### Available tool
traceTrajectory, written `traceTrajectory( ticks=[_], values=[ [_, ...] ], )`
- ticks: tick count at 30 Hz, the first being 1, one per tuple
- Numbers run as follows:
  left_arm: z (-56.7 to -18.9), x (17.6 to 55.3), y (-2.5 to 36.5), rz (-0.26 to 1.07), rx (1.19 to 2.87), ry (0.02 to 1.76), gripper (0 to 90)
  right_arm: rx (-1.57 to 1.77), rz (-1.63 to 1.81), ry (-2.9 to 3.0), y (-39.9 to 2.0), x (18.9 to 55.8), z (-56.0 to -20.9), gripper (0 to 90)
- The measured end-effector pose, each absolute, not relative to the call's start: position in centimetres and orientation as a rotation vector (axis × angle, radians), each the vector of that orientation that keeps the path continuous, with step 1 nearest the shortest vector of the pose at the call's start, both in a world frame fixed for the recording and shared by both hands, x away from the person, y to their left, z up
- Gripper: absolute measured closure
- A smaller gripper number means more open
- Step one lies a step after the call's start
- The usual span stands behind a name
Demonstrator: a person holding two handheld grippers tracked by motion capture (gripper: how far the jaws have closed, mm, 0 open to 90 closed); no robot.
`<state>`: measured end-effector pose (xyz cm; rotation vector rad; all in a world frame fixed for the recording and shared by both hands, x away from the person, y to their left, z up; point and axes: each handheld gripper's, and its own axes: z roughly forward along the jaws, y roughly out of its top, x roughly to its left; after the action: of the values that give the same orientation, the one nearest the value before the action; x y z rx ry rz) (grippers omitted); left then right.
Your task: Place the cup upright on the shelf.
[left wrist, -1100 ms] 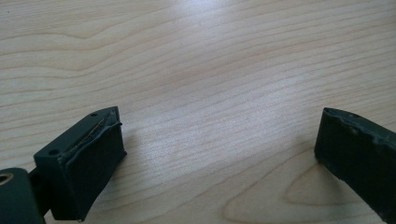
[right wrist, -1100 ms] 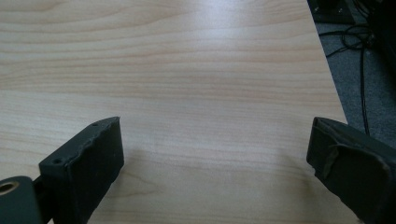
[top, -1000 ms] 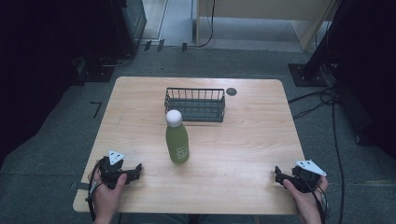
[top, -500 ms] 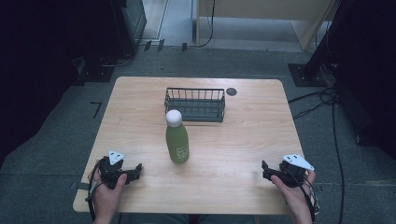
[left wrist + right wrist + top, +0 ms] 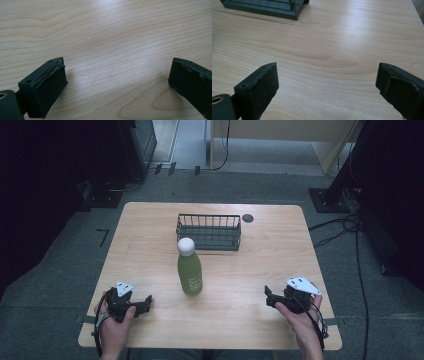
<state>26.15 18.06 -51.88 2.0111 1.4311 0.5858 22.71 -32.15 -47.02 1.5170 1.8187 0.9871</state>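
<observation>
A green bottle (image 5: 190, 272) with a white cap stands upright mid-tabletop (image 5: 260, 270), just in front of a wire basket (image 5: 209, 231). It lies between the left hand-held gripper (image 5: 145, 301) and the right hand-held gripper (image 5: 269, 297), well apart from both; each is released, with nothing between its jaws.

bottle (image 5: 190, 274): olive-green body, white cap, pale print on its side | wire basket (image 5: 208, 231): dark grey | table (image 5: 150, 235): light wood, wavy grain | left gripper (image 5: 146, 300): black jaws, grey plate on top | right gripper (image 5: 267, 296): black jaws, grey plate on top | floor (image 5: 60, 265): grey
</observation>
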Motion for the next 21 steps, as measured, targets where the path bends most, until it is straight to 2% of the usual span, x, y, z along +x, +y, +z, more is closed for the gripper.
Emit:
traceTrajectory(
  ticks=[21],
  values=[
    [-51.9, 26.1, 18.1, 0.586, 2.011, 1.431, 1.6, 1.414, 1.076, 1.890, -27.6, 23.8, -45.7, 4.4]
  ],
)
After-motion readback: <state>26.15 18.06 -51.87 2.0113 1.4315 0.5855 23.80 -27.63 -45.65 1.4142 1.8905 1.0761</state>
